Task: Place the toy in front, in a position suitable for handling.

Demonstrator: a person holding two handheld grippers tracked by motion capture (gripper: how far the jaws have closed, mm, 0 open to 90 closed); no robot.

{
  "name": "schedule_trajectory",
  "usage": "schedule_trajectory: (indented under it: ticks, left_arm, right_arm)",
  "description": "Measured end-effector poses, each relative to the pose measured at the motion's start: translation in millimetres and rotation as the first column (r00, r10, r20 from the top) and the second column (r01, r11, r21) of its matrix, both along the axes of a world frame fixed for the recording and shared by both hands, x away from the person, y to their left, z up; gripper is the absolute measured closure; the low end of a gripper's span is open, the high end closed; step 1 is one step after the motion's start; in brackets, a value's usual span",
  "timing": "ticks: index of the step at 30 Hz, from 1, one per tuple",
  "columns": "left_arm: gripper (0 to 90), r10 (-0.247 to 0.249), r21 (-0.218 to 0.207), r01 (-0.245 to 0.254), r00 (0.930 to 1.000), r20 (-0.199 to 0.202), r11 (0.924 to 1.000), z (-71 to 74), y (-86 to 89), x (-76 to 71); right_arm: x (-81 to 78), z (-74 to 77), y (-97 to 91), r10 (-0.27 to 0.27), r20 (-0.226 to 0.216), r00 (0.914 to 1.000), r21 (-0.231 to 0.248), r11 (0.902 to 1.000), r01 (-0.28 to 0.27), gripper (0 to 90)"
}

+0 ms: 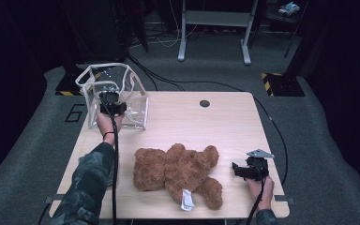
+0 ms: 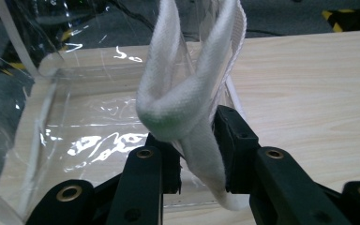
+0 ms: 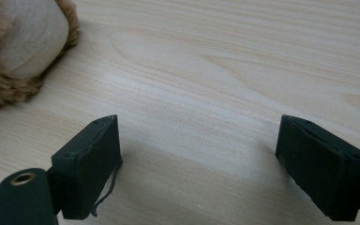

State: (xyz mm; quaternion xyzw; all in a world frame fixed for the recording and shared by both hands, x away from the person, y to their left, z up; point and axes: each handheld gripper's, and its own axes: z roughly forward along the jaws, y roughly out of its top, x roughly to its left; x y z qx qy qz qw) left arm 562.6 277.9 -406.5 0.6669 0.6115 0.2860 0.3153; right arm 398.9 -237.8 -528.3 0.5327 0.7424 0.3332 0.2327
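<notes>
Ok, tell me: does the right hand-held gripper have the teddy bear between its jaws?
No: the right hand-held gripper has only bare table between its wide-apart jaws, and the teddy bear lies off to one side.

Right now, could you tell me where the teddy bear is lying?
In the high view the teddy bear lies on the near half of the table, between the clear bag at far left and the right tool.
</notes>
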Motion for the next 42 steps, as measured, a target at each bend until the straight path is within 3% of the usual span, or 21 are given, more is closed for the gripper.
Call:
schedule_trajectory:
  ticks: [4, 8, 10, 13, 15, 18, 20, 25, 31, 32, 37, 39, 42]
  left_arm:
    - [67.5, -0.013, 0.008, 0.013, 0.9999, 0.002, 0.9999, 1.8, -0.7, 1.6]
    - [53.0, -0.022, -0.004, 0.022, 0.9997, -0.007, 0.9998, 3.0, 1.2, -3.2]
    - [45.4, -0.032, -0.007, 0.033, 0.9995, 0.006, 0.9994, 4.2, 2.3, -10.8]
    - [34.9, -0.06, -0.03, 0.059, 0.9982, -0.008, 0.9978, 6.5, 4.6, -21.0]
    - [32.4, -0.082, -0.012, 0.082, 0.9966, 0.006, 0.9966, 8.9, 5.9, -30.5]
    - [28.3, -0.118, -0.04, 0.118, 0.993, 0.003, 0.9922, 10.6, 8.8, -43.6]
    - [26.7, -0.153, -0.029, 0.153, 0.9883, 0.001, 0.9878, 11.6, 7.9, -52.9]
    - [20.7, -0.247, -0.052, 0.246, 0.969, -0.006, 0.9678, 13.1, 3.5, -78.9]
    - [15.3, -0.325, -0.103, 0.322, 0.9455, -0.014, 0.941, 9.1, -6.2, -107.7]
    - [15.1, -0.346, -0.112, 0.342, 0.938, -0.02, 0.9331, 7.5, -7.7, -113.2]
    - [13.3, -0.39, -0.155, 0.384, 0.9208, -0.008, 0.9101, 4.4, -13.3, -133.1]
    - [12.0, -0.409, -0.153, 0.403, 0.9122, -0.013, 0.9024, 3.7, -16.6, -141.3]
    - [11.1, -0.448, -0.157, 0.44, 0.8939, -0.018, 0.8842, 2.2, -21.0, -152.5]
  right_arm:
    - [0.0, 0.0, 0.0, 0.0, 0.0, 1.0, 0.0, 1.0, 0.0, 13.7]
    - [-0.3, 0.0, 0.3, -0.004, -0.001, 1.0, 0.002, 1.0, 0.004, 13.7]
    - [-0.4, -0.1, 0.1, -0.005, 0.0, 1.0, 0.0, 1.0, 0.005, 13.7]
    - [-0.4, 0.0, 0.0, -0.003, 0.0, 1.0, -0.003, 1.0, 0.003, 13.7]
    - [-0.7, 0.1, 0.3, -0.006, -0.002, 1.0, -0.002, 1.0, 0.006, 13.6]
    - [-0.8, 0.6, 0.8, -0.008, -0.007, 0.9999, 0.002, 1.0, 0.008, 13.4]
    - [-0.3, 1.1, 0.0, -0.007, -0.013, 0.9999, 0.011, 0.9999, 0.007, 12.4]
    - [-4.9, 8.1, -1.2, -0.002, -0.058, 0.9983, 0.086, 0.9962, 0.007, 11.1]
    - [-18.9, 34.9, 15.0, 0.07, -0.048, 0.9964, 0.09, 0.9938, -0.066, 9.2]
    - [-21.6, 39.9, 18.5, 0.085, -0.046, 0.9953, 0.094, 0.9923, -0.08, 9.0]
    - [-33.6, 60.1, 39.8, 0.16, -0.028, 0.9868, 0.108, 0.9819, -0.156, 8.6]
    - [-38.3, 67.3, 48.7, 0.192, -0.014, 0.9813, 0.103, 0.9765, -0.189, 8.5]
    - [-44.4, 76.1, 60.9, 0.235, -0.003, 0.972, 0.118, 0.9653, -0.233, 8.2]
